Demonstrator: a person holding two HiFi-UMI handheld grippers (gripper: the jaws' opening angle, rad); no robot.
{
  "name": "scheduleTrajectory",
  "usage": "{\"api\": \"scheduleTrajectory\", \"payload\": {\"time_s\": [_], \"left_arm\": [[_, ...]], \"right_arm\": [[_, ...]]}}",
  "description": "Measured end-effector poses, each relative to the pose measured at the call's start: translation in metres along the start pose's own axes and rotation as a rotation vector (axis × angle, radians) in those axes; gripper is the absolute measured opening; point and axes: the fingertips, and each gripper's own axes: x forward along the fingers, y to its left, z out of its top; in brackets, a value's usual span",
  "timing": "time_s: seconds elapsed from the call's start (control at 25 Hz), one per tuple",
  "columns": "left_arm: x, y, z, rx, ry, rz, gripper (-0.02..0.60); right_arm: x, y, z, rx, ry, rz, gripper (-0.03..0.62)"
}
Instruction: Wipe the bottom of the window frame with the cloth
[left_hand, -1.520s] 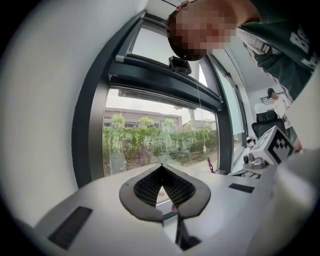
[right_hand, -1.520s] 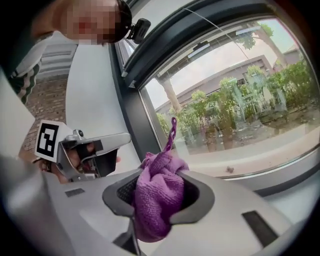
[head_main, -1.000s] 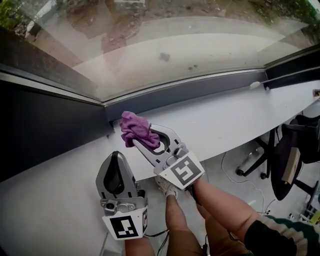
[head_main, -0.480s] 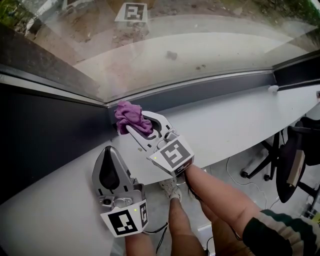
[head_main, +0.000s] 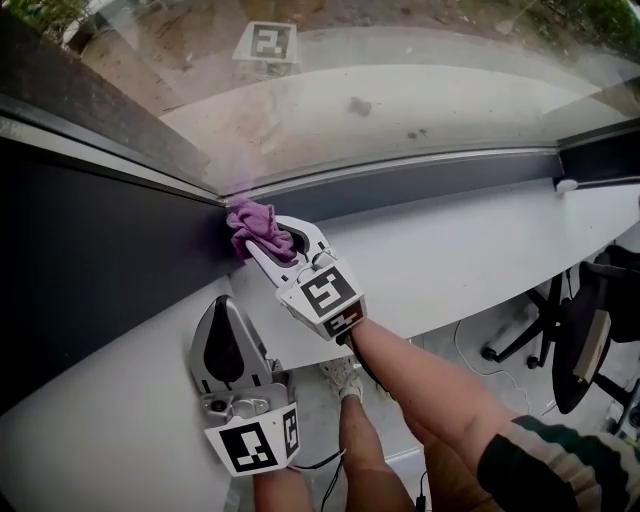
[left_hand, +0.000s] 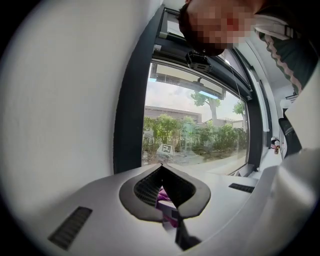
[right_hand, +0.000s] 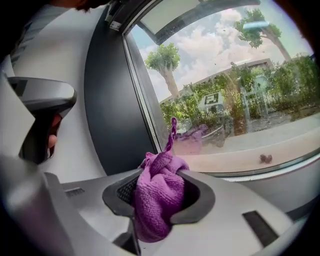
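The right claw has slid up and to the left over the last second. The purple cloth it is clenched on now sits pushed into the corner, left of centre in the head view, where the bottom of the window frame meets the dark upright panel. A second ago the cloth was lower, over the white surface just short of the frame; now it touches the grey strip under the glass. In the right gripper view the wad bulges out between both jaws, with a twisted tail sticking up towards the pane. The left claw has hardly shifted. It lies on the surface at lower left, back from the frame, jaws closed tip to tip on nothing. To me this looks like the wipe being set at its starting end. The long run of frame off to the right seems still to do, so a sweep rightward looks the likely stroke.
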Motion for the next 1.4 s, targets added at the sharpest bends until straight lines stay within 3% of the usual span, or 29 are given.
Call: {"api": "scheduleTrajectory", "payload": {"time_s": [0.56,0.8,1.4], "left_arm": [[0.009,-0.003,-0.001,-0.015,0.001,-0.060,0.006],[0.021,-0.010,-0.008,0.002,-0.001,-0.087,0.006],[0.020,-0.036,-0.016,0.008,0.034,-0.094,0.006]], "right_arm": [[-0.006,-0.024,-0.011,0.012,0.055,-0.121,0.144],[-0.016,-0.049,-0.015,0.037,0.032,-0.165,0.144],[-0.034,-0.064,-0.026,0.054,0.039,-0.167,0.144]]}}
